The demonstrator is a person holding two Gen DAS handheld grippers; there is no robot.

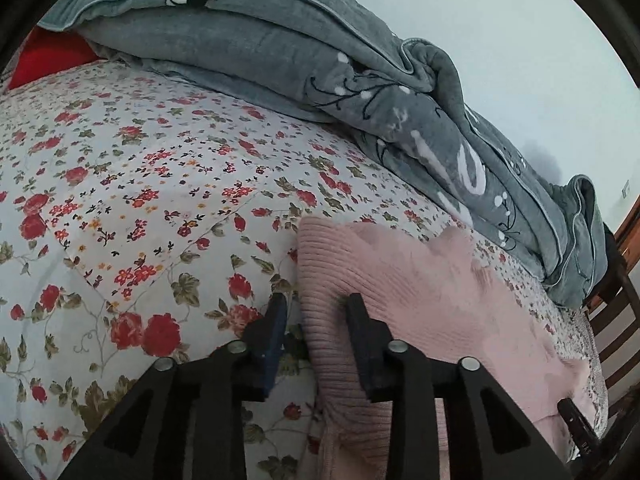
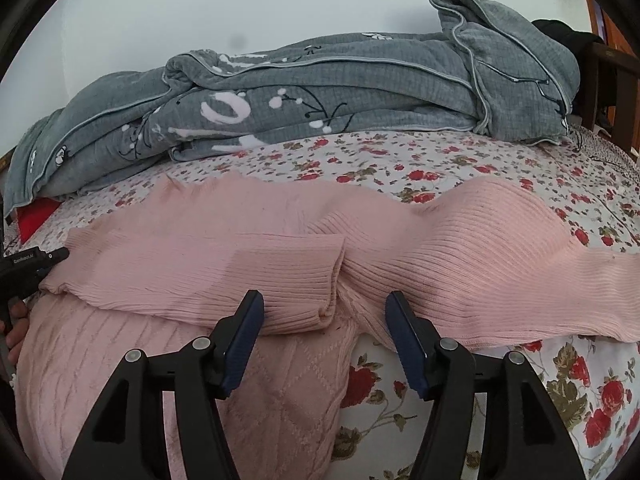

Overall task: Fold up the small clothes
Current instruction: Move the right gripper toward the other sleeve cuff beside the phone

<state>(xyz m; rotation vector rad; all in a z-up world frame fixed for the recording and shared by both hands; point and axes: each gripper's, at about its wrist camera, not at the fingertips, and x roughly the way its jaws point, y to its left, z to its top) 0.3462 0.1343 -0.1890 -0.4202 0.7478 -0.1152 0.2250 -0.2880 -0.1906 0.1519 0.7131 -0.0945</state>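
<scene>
A pink ribbed sweater (image 2: pixel 460 240) lies spread across the flowered bedspread (image 2: pixel 400 168), one sleeve folded over its body so the cuff (image 2: pixel 320 280) points toward me. My right gripper (image 2: pixel 324 308) is open, with that cuff lying between its blue-padded fingers. In the left wrist view the sweater's ribbed edge (image 1: pixel 332 280) runs between the jaws of my left gripper (image 1: pixel 316 316). One finger rests on the knit, the other stands just clear of the edge, so it is open. The left gripper (image 2: pixel 60 256) also shows at the sweater's far left end, held by a hand (image 2: pixel 16 320).
A bunched grey blanket (image 2: pixel 320 88) runs along the wall behind the sweater. A pink diamond-textured fabric (image 2: pixel 140 368) lies under the sweater's near-left part. Something red (image 1: pixel 48 56) sits at the bed's head, and dark wooden furniture (image 1: pixel 616 308) stands past the foot.
</scene>
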